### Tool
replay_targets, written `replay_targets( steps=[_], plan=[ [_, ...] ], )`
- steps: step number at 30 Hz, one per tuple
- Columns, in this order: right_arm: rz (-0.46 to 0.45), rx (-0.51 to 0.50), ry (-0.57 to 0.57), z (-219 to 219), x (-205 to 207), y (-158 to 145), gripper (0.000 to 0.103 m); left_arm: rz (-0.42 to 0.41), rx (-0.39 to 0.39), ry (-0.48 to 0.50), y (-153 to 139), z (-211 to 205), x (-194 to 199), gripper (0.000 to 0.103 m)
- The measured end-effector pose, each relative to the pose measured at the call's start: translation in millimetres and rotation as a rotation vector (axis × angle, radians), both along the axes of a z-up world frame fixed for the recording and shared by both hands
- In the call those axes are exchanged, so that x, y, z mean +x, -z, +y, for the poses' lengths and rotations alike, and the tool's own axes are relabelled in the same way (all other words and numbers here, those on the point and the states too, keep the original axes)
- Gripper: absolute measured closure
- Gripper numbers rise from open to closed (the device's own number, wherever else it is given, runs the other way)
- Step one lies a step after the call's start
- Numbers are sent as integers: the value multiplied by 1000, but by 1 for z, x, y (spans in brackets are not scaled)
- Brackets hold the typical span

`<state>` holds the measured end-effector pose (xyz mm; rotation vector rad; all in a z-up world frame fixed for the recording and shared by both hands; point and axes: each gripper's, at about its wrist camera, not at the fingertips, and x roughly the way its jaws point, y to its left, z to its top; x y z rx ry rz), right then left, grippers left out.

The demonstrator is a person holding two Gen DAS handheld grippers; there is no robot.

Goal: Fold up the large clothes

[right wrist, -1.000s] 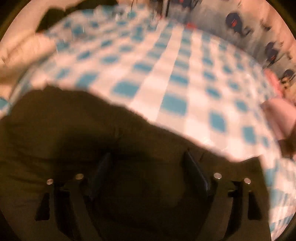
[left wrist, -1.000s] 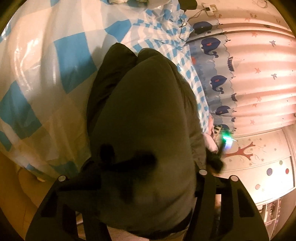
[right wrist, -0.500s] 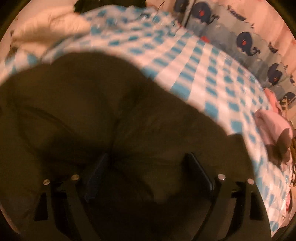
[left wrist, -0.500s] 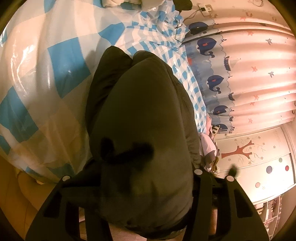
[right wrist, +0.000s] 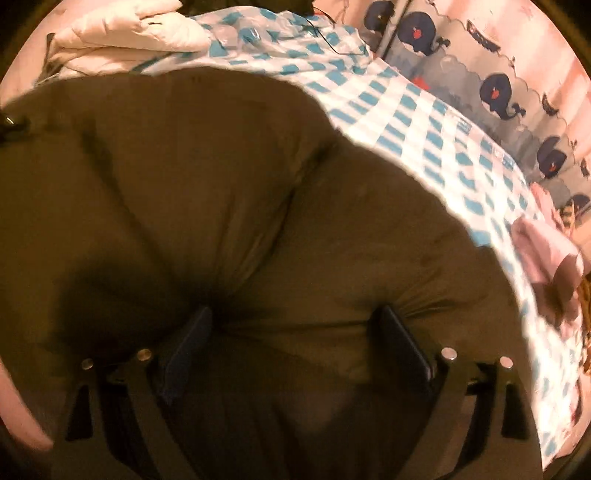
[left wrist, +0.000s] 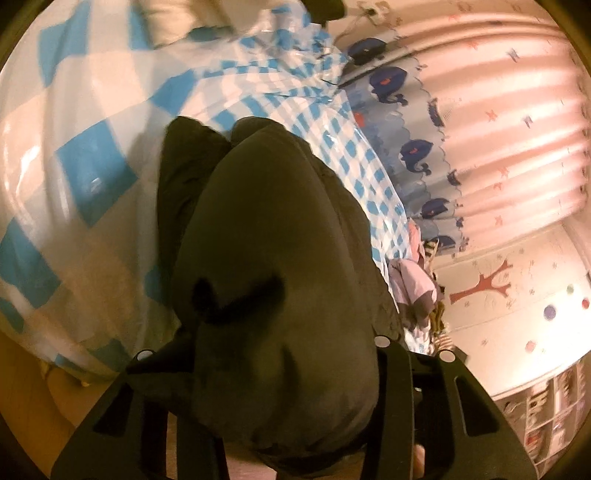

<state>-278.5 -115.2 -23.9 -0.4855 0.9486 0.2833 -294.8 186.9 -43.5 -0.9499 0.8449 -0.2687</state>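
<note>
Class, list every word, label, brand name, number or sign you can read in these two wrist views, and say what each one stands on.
None: no readable text in either view.
Dark olive garment: no label or print shows.
Blue-checked bed cover: pattern only.
Whale curtain: pictures of whales, boats and stars, no words.
Wall with tree decal: no lettering.
Shelf items: too small and blurred to read.

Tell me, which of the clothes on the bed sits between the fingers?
The big dark olive padded garment. It bulges between both pairs of fingers, while the white puffy jacket and the pink garment lie apart on the blue-checked cover.
</note>
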Motion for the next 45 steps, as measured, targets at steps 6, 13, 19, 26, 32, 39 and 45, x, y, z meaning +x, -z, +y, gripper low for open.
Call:
replay_targets(
  steps=[6,13,19,26,32,39,45],
  plan=[
    [-11,37,6,-10,-6,-20,14,-112,138,54,-48,-25,0,70],
    [-13,12,1,-9,-20,-3,14,-218,295,148,-91,-77,1,70],
    [6,186,18,-42,-34,-25,14,-326,470,278,-134,-139,4,71],
    [25,769,166,-165,-60,-63,13,-400,656,456,-152,-224,-6,71],
    [74,1234,275,-261,-56,-58,12,-434,779,627,-150,-314,-10,71],
    [-107,1277,362,-340,-57,-100,11,-445,950,872,-112,-423,-30,70],
    [-189,904,227,-310,-25,-173,7,-494,1125,1038,-81,-485,-66,70]
  ],
)
